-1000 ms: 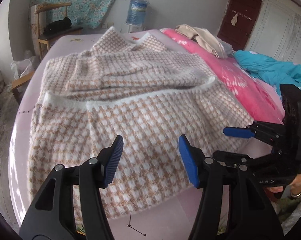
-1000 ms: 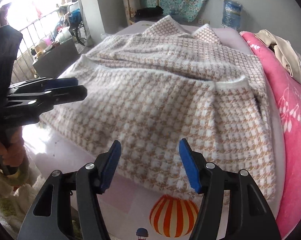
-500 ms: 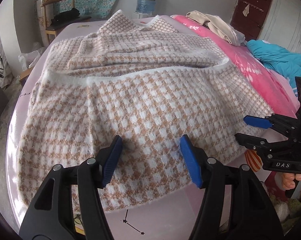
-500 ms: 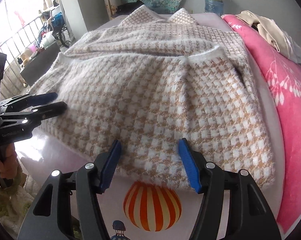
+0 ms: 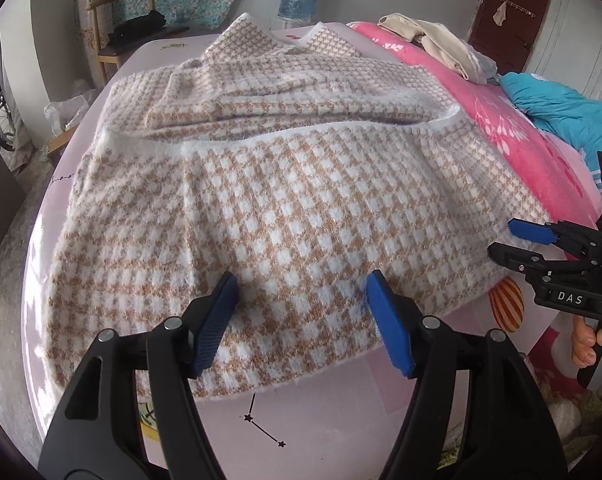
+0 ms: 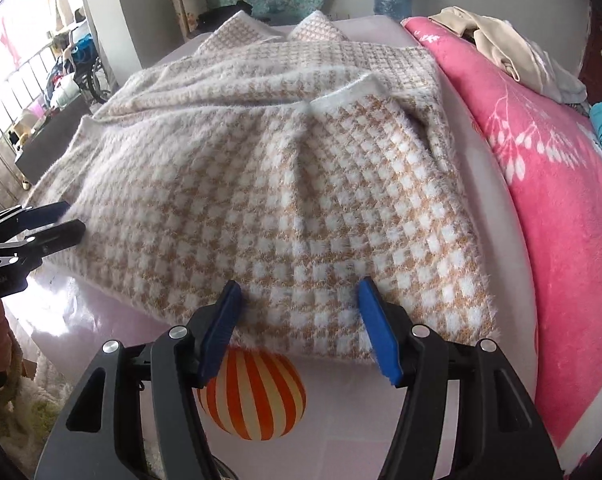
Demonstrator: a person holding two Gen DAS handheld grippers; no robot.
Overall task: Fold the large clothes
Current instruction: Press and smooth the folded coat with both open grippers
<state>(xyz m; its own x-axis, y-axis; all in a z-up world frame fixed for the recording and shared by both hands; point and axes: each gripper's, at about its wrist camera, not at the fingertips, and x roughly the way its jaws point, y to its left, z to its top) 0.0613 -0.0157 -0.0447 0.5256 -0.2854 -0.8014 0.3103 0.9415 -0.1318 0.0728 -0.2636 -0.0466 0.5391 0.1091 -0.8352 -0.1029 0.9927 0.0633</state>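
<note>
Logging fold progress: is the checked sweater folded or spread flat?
Partly folded. The checked sweater has its lower part doubled up over the body; its white hem crosses mid-garment.

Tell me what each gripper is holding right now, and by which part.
Nothing is held. The left gripper, whose jaws have just been opening, and the right gripper both stand open over the near hem of the checked sweater.

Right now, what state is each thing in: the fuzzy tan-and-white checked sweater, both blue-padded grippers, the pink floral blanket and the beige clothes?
Fuzzy tan-and-white checked sweater: partly folded, sleeves across the body, hem nearest, flat on the bed.
Left gripper: open, jaws just widened, over the hem, gripping nothing.
Right gripper: open, over the hem, gripping nothing.
Pink floral blanket: spread beside the sweater.
Beige clothes: heaped, unfolded.
</note>
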